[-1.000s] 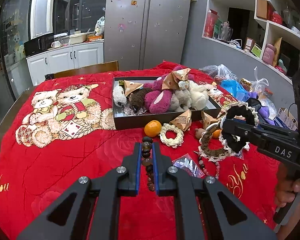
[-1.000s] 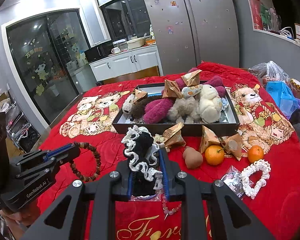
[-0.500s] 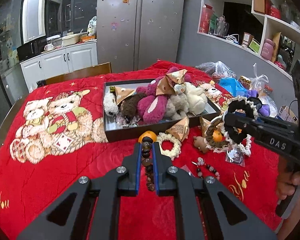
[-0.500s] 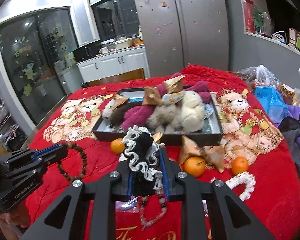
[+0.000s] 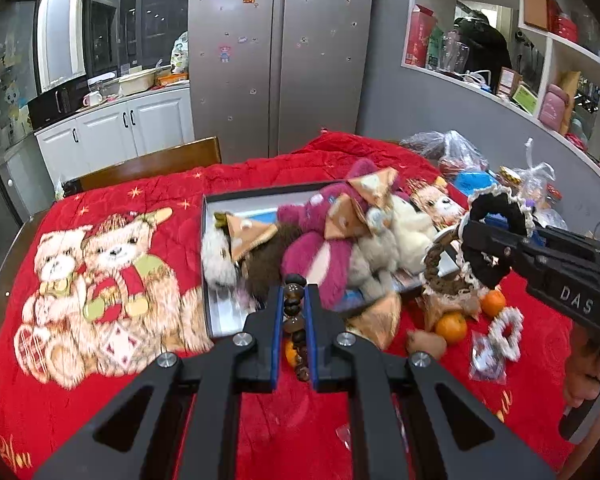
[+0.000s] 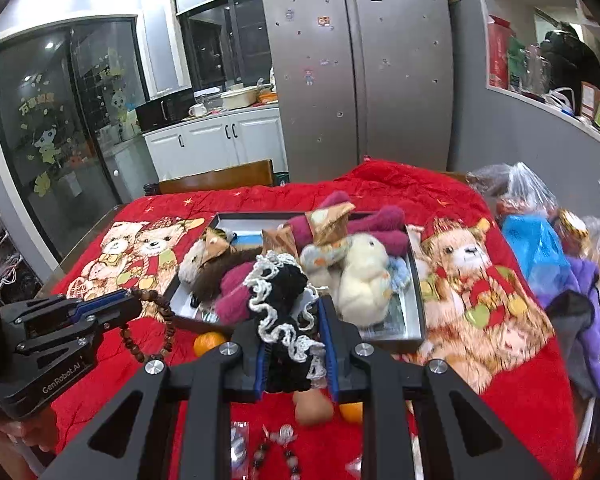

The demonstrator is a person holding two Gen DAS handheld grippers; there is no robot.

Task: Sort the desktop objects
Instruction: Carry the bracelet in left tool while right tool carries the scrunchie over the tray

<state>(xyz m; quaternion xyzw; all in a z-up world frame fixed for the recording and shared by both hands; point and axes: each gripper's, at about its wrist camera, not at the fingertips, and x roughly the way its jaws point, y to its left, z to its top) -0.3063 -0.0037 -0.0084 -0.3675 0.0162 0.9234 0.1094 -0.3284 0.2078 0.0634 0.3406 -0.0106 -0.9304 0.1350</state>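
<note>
My left gripper is shut on a brown bead bracelet, which hangs in a loop just short of the tray's front edge. My right gripper is shut on a black scrunchie with white lace trim, also seen from the left as a dark ring over the tray's right end. The dark tray on the red blanket holds several plush toys and folded paper wedges.
Loose on the blanket in front of the tray lie tangerines, a white lace scrunchie, a brown pouch, a bead string and small packets. Plastic bags and purple cloth crowd the right side. A wooden chair stands behind the table.
Both grippers have moved forward toward the tray, each still carrying its item. The tray and plush toys now fill more of both views, and the loose items lie closer under the grippers.
</note>
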